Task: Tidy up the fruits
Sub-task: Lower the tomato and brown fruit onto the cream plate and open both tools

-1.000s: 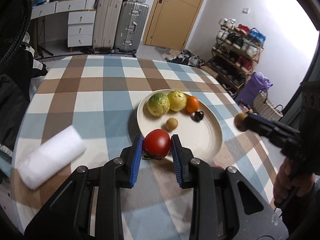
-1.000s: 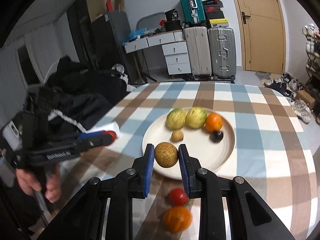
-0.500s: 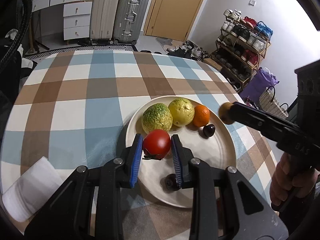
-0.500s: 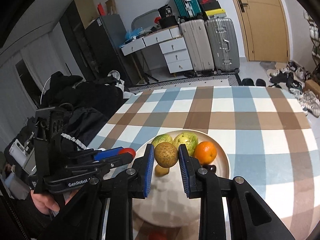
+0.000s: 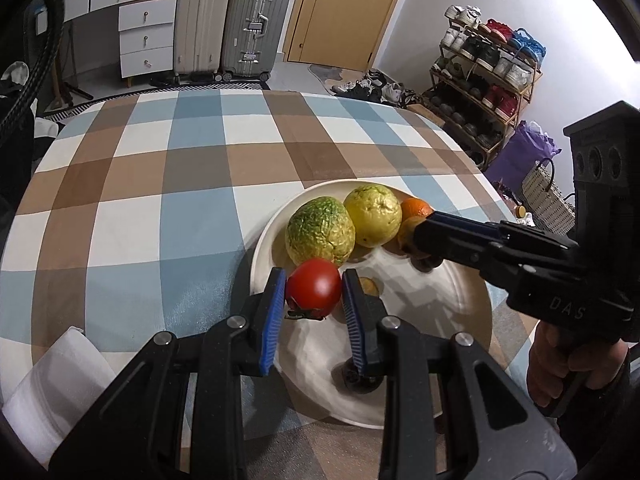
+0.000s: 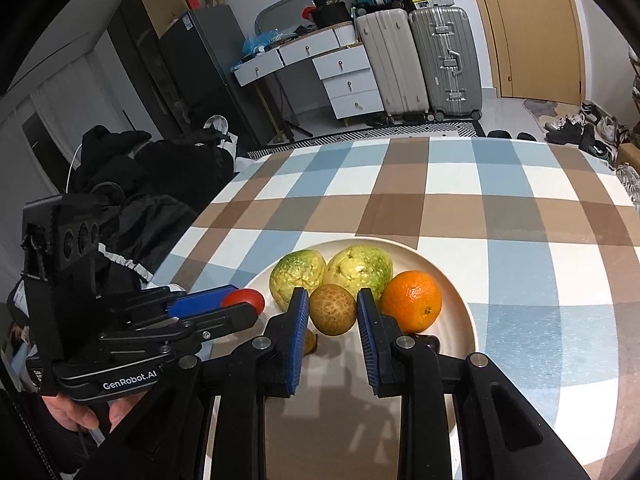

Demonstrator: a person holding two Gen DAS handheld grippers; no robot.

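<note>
My left gripper [image 5: 314, 294] is shut on a red tomato [image 5: 313, 287] and holds it over the near left part of the cream plate [image 5: 460, 312]. My right gripper [image 6: 333, 312] is shut on a brown round fruit [image 6: 333, 309] over the plate [image 6: 466, 332], just in front of two green-yellow guavas [image 6: 298, 271] and an orange [image 6: 412, 300]. The guavas [image 5: 320, 230] and orange [image 5: 416, 208] also show in the left wrist view. A small brown fruit [image 5: 370, 286] and a dark fruit [image 5: 360, 380] lie on the plate, partly hidden by the fingers.
The plate sits on a round table with a checked cloth [image 5: 192, 168]. A white roll [image 5: 56, 380] lies at the near left edge. Dark clothes [image 6: 160, 184] lie beside the table; suitcases, drawers and a shoe rack stand beyond.
Both grippers have moved forward over the plate with their fruits. The tomato now hangs near the green guava and the brown fruit near the guavas and orange.
</note>
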